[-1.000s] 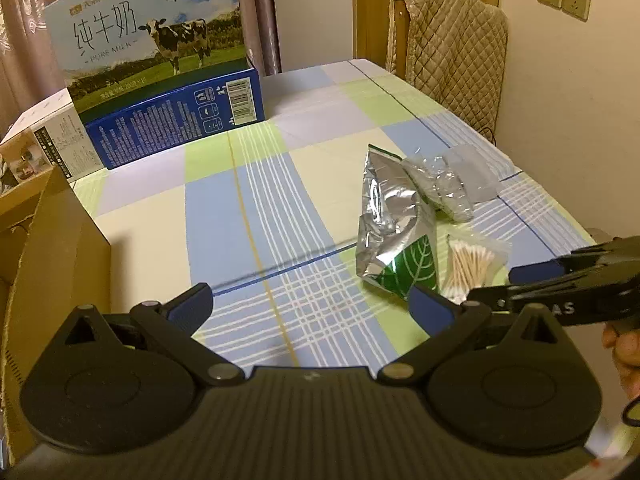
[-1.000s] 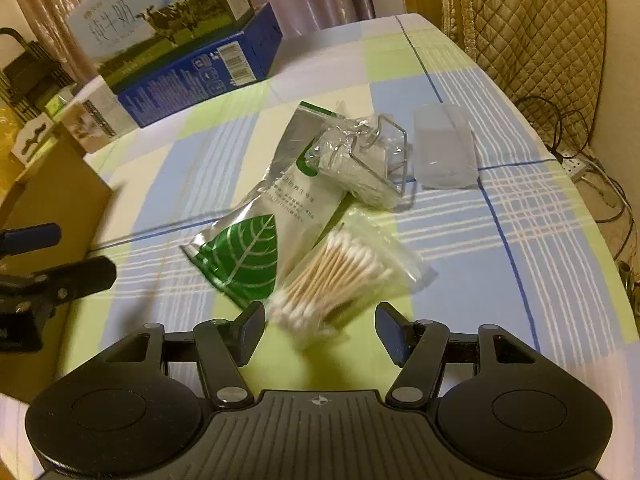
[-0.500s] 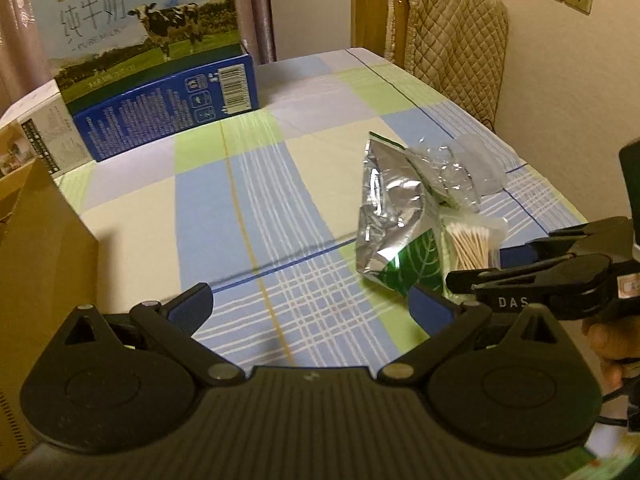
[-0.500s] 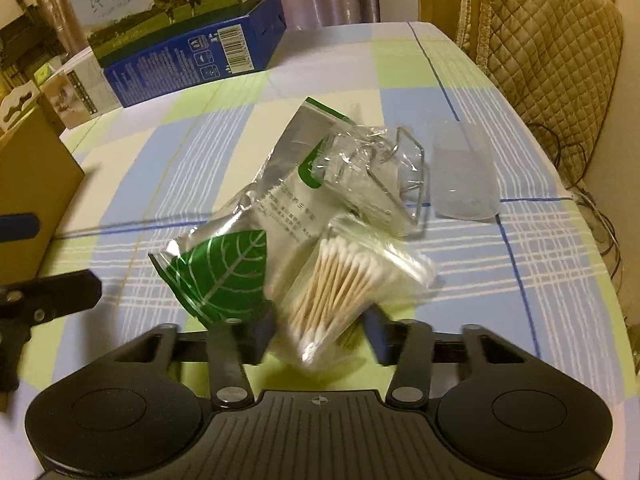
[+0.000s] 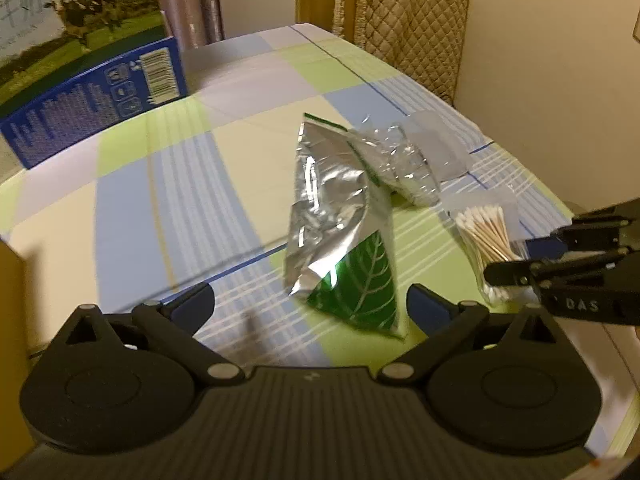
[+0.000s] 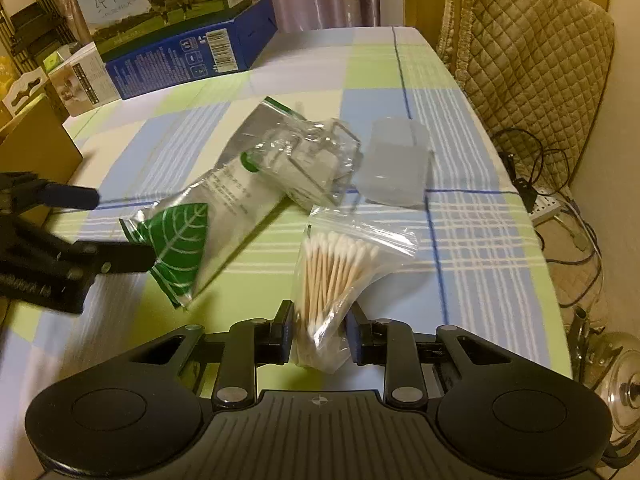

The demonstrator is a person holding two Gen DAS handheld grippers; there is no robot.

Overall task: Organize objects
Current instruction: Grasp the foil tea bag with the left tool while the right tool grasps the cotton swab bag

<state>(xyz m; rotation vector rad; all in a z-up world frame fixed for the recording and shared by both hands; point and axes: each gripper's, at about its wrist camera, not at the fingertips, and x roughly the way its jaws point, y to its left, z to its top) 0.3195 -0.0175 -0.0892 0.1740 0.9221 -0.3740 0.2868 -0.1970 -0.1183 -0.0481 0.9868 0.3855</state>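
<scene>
On the table [image 6: 472, 264], the bag of cotton swabs [image 6: 336, 276] lies nearest the right wrist camera, its lower end between the closing jaws of the right gripper [image 6: 320, 334]. To its left lies the foil pouch [image 6: 208, 220], whose far end sits under a crumpled clear bag [image 6: 316, 164]. A clear flat packet [image 6: 394, 168] lies just right of that bag. At the table's far left edge stands the milk carton box [image 6: 176, 28], a smaller box [image 6: 84, 80] beside it. The left gripper [image 5: 310, 306] has the pouch's near end before its wide-apart jaws.
</scene>
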